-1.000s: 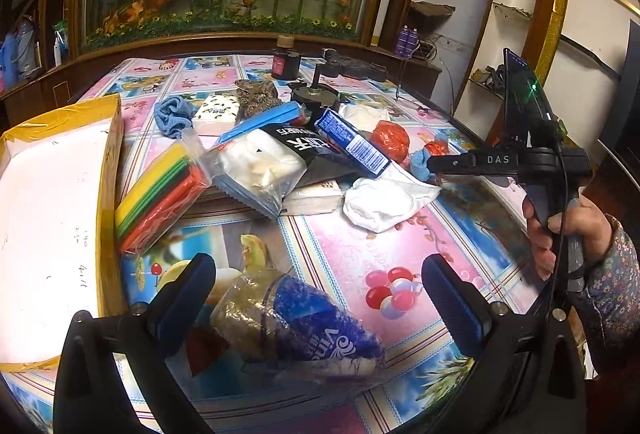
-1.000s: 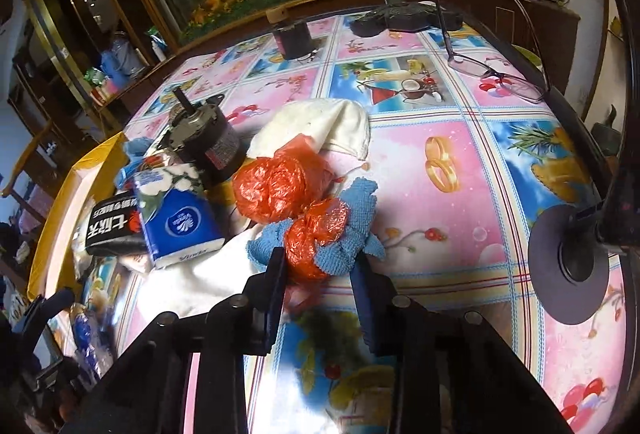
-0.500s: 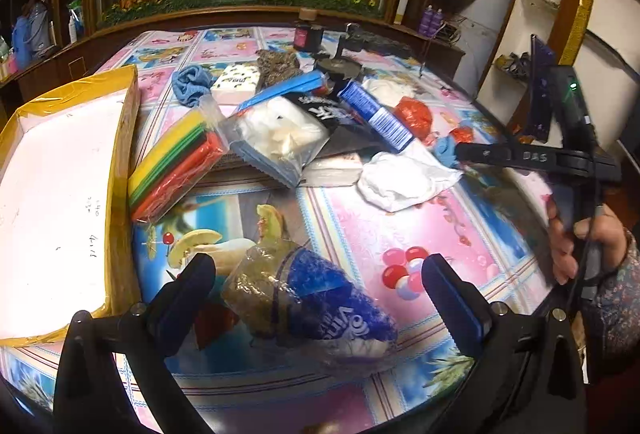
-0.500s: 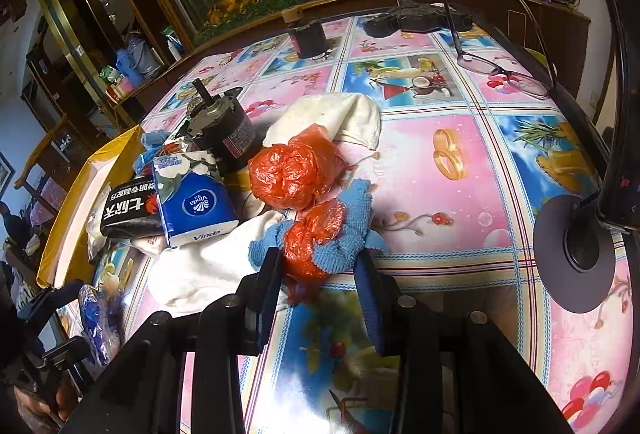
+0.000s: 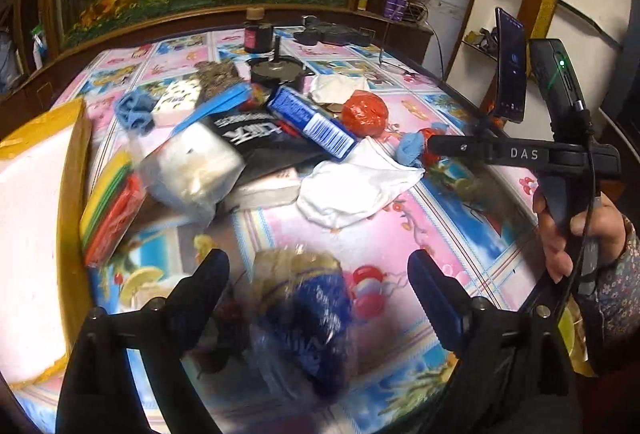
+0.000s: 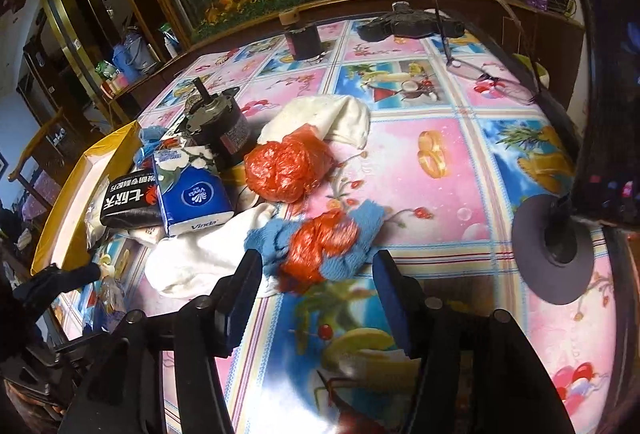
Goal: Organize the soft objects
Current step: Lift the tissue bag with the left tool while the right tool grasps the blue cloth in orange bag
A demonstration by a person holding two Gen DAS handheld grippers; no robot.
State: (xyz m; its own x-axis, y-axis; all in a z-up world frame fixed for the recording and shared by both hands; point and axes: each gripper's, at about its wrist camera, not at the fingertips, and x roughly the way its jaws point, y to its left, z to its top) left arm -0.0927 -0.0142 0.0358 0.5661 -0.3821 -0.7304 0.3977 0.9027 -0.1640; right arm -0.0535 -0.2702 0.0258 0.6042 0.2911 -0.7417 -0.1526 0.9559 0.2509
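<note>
While the left gripper (image 5: 316, 278) closes its wide jaws around the blue-and-clear tissue packet (image 5: 304, 322) lying between them on the desk (image 5: 404, 230), its pads do not yet press the wrapper. This packet lies lengthwise along the gripper's line, nearly centred in the gap, so a straight squeeze should catch it. Further right, the right gripper (image 6: 316, 266) is opening; a small orange plastic bag (image 6: 320, 246) on a blue cloth (image 6: 360, 230) sits just ahead between its fingers, free of both. Beside the left hand lies the yellow-edged tray (image 5: 76, 137), probably the destination.
</note>
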